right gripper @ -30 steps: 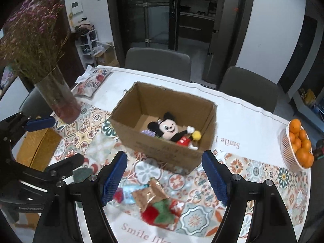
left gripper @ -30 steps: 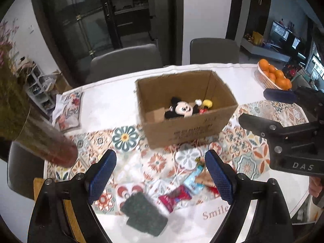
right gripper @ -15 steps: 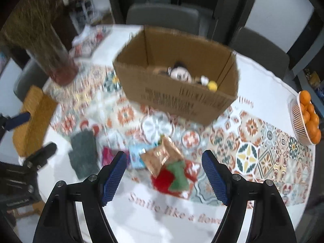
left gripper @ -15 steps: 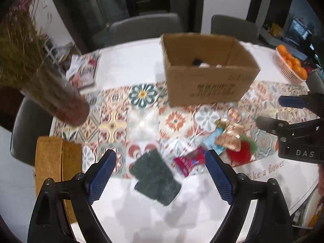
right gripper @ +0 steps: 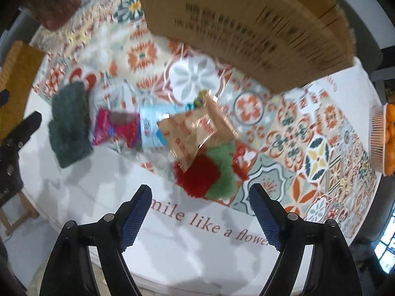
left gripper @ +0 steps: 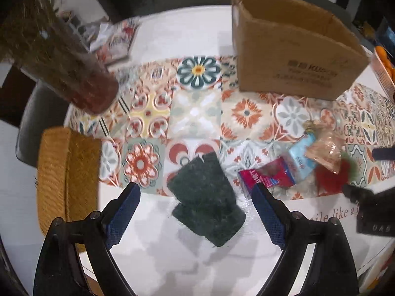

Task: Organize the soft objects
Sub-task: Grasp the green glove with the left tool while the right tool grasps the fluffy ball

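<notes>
Pointing both grippers down at the tabletop (left gripper: 187, 24), I am looking over the soft things lying near its front edge. My left gripper (left gripper: 196, 213) is opening, its blue pads standing wide apart on either side of the dark green glove (left gripper: 205, 197), which is lying flat where the tiled runner (left gripper: 195, 113) meets the bare white strip along the front edge; the pads are not pressing on it. My right gripper (right gripper: 200, 213) is opening too, with nothing between its pads, and it is hanging over the printed lettering on that white strip, just in front of the red and green plush (right gripper: 207, 175). The plush is lying on the runner's front edge, partly under a crinkly brown packet (right gripper: 195, 130). Beside the packet, toward the glove, a light blue packet (right gripper: 153, 128) and a red packet (right gripper: 116, 128) are lying touching each other. The box (left gripper: 291, 56) is standing on the runner behind this heap, toward the far right of the table. A vase (left gripper: 74, 79) is standing at the runner's far left end, and a yellow woven thing (left gripper: 66, 177) is sitting past the left edge. A basket of oranges (right gripper: 382, 138) is showing at the right edge.
</notes>
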{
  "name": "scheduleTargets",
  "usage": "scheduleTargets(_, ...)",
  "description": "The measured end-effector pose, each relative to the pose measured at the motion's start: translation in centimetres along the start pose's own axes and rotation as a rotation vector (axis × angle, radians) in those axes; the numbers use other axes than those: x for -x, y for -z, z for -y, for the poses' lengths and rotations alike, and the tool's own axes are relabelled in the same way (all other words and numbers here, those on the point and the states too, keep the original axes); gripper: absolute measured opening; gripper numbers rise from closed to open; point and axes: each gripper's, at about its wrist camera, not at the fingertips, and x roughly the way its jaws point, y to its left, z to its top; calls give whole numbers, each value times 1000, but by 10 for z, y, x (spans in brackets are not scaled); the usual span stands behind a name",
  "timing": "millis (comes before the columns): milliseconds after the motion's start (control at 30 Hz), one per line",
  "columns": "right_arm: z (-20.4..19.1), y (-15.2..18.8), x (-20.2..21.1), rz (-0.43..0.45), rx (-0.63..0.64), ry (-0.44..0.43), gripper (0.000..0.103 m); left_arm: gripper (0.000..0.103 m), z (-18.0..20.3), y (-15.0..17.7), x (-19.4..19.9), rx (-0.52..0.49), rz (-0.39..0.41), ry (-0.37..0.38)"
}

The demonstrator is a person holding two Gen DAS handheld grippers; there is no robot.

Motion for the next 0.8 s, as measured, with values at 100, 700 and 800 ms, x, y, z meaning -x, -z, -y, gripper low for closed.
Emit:
scheduleTargets(100,0,-1,-15,-28,-10,5,82,92,-1,3,-18,20,-43,3)
scheduleTargets(700,11,-11,-71,-34,-73,45,82,92,3,14,-96,159,-213,-8)
scheduleTargets(800,12,-8,-77,-29,-92,43,82,92,4,16,-107,166,-230,-7)
